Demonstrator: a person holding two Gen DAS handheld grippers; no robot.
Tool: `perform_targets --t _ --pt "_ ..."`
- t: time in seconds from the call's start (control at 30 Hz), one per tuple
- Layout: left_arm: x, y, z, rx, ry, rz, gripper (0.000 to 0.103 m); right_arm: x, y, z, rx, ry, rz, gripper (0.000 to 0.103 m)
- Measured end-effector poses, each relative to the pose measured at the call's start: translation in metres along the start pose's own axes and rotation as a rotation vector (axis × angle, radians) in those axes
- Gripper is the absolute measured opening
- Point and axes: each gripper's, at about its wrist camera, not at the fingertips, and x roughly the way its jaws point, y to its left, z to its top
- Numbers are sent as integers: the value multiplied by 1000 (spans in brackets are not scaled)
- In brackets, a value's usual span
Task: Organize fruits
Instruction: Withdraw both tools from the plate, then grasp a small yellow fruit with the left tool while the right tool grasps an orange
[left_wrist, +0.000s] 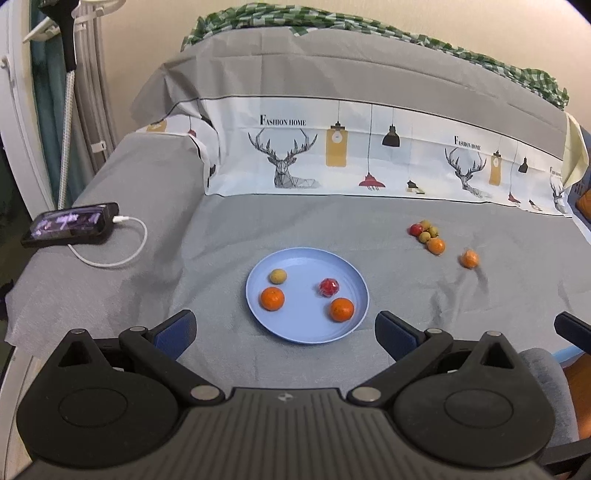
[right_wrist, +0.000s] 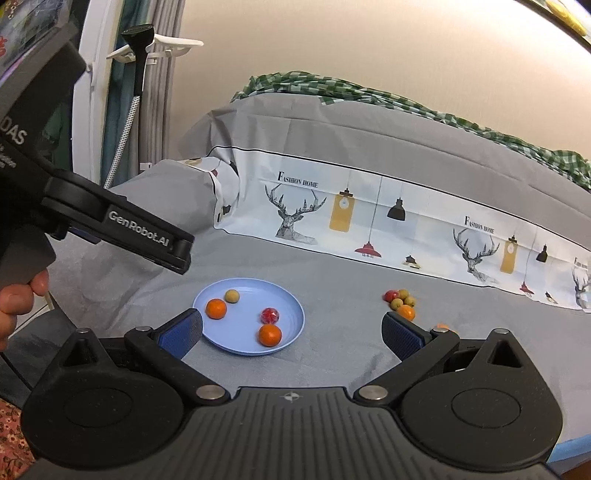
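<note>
A light blue plate (left_wrist: 291, 332) lies on the grey cloth and holds two oranges (left_wrist: 272, 298), a red wrapped fruit (left_wrist: 328, 287) and a yellowish fruit (left_wrist: 277, 276). A cluster of small fruits (left_wrist: 426, 233) and a lone orange (left_wrist: 469, 258) lie on the cloth to the plate's right. My left gripper (left_wrist: 284, 332) is open and empty, just in front of the plate. In the right wrist view, my right gripper (right_wrist: 291, 332) is open and empty over the plate (right_wrist: 288, 314), with the cluster (right_wrist: 400, 301) ahead to the right.
A phone (left_wrist: 70, 224) with a white charging cable (left_wrist: 122, 251) lies on the raised cloth at the left. A printed fabric panel (left_wrist: 369, 155) stands behind the fruits. The left gripper body (right_wrist: 110, 221) crosses the left of the right wrist view.
</note>
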Motion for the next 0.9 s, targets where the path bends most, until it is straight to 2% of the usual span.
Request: perform_targets --t 0.9 --pt "4 4 -1 2 5 11 103 7 0 -2 -13 18 24 102"
